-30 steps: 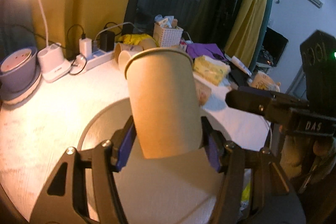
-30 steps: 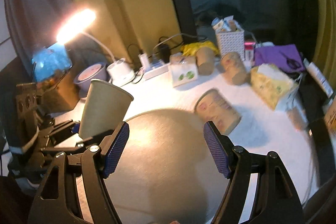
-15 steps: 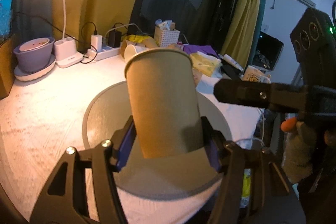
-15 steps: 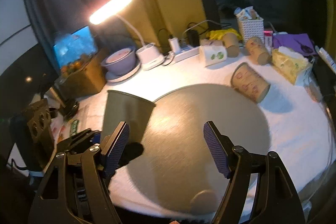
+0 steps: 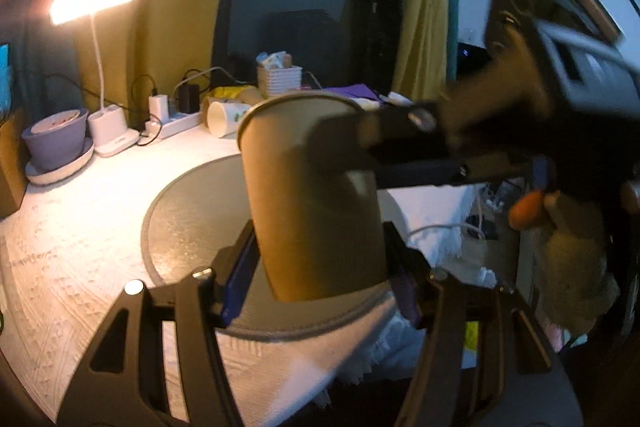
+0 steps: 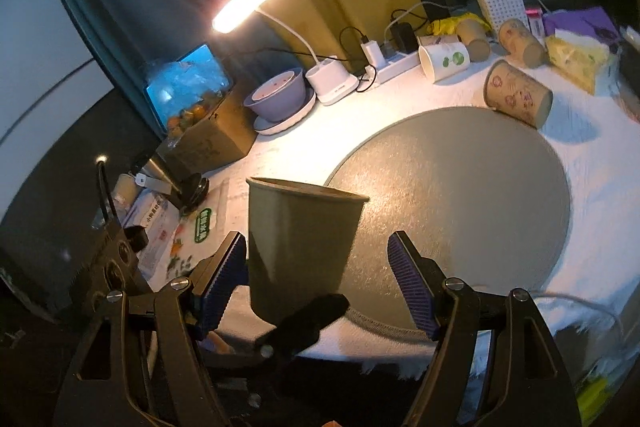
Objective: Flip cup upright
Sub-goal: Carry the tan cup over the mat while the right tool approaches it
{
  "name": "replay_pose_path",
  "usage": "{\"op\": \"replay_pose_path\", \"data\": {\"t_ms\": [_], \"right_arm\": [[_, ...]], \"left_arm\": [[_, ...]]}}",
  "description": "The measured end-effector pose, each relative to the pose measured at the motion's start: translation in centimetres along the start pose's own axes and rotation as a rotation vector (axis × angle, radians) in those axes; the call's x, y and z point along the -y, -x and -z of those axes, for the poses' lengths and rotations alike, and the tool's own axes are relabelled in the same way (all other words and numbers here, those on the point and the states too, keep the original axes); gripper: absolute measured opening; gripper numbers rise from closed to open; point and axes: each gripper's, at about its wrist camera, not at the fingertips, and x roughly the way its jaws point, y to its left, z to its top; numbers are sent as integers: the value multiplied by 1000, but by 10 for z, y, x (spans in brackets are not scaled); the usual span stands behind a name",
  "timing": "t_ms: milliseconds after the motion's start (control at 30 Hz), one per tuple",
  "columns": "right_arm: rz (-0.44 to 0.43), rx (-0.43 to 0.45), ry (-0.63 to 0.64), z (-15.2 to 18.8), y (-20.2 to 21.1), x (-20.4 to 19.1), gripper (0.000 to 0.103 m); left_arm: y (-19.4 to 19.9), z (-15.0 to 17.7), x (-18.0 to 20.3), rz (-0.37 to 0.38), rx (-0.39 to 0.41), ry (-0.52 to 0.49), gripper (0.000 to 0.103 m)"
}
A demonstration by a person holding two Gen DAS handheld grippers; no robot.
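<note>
My left gripper (image 5: 320, 287) is shut on a plain brown paper cup (image 5: 312, 195), gripping its narrow base, mouth up and tilted slightly left. It hangs above the near edge of the round grey mat (image 5: 188, 223). In the right wrist view the same cup (image 6: 300, 239) stands between the blue pads of my right gripper (image 6: 320, 279), which is open around it. The cup lies close to the left pad (image 6: 222, 277) and well clear of the right one. One black finger of the right gripper (image 5: 408, 151) crosses in front of the cup's upper right side.
A patterned cup (image 6: 518, 99) lies on its side at the mat's (image 6: 480, 195) far edge; a white cup (image 6: 444, 61) and two more brown ones lie behind. A lit desk lamp (image 6: 248, 1), power strip (image 6: 396, 63), purple bowl (image 6: 276, 99), white basket (image 6: 498, 3) and tissue pack line the back. A box and papers sit left.
Both grippers drew back toward the table's near edge, the left carrying the cup. The right gripper swung in from the side and now has the cup between its open fingers.
</note>
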Motion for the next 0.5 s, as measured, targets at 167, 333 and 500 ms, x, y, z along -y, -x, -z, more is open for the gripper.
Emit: {"op": "replay_pose_path", "data": {"t_ms": [167, 333, 500], "right_arm": [[-33, -16, -44, 1, -1, 7, 76], [-36, -29, -59, 2, -4, 9, 76], [-54, -45, -76, 2, -7, 10, 76]], "left_arm": [[3, 6, 15, 17, 9, -63, 61], [5, 7, 19, 25, 16, -81, 61], [4, 7, 21, 24, 10, -87, 61]]}}
